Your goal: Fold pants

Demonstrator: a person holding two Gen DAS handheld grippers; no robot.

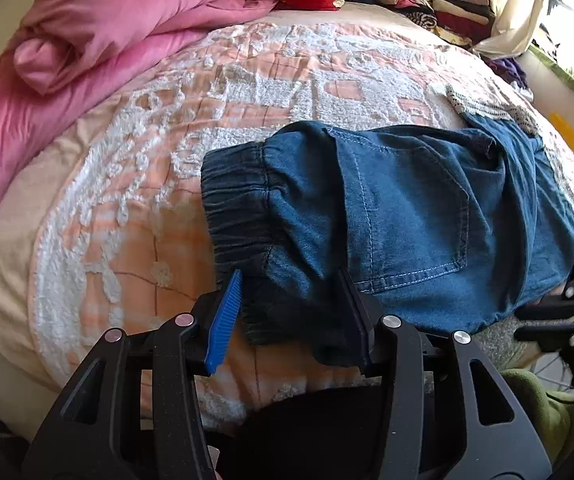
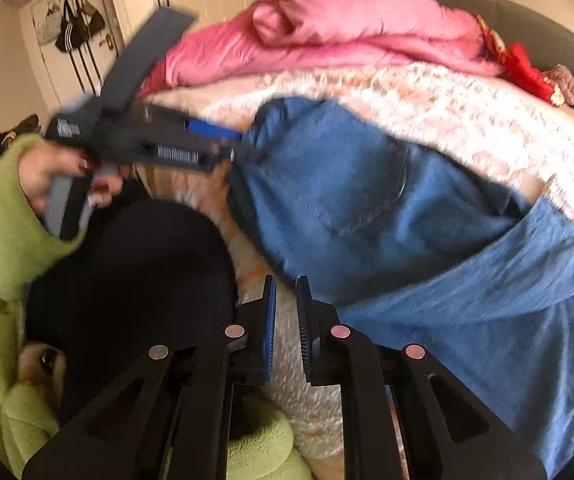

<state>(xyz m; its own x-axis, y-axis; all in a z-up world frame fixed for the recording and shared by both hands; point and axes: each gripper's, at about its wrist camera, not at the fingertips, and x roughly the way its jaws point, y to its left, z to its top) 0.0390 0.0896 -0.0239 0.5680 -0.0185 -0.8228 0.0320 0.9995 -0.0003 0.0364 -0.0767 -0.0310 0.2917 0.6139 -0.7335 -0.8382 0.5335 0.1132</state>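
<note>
- Lettering on the left gripper (image 2: 243, 146) showed white but too blurred to read.
- One pair of blue denim pants (image 1: 427, 216) lay folded on the quilted bedspread (image 1: 247, 80), one back pocket up.
- Left gripper's jaws stood wide, straddling the elastic waistband (image 1: 239, 196).
- Right gripper (image 2: 285, 320), nearly closed, held nothing.
- One pink duvet (image 1: 87, 40) lay beyond.
</note>
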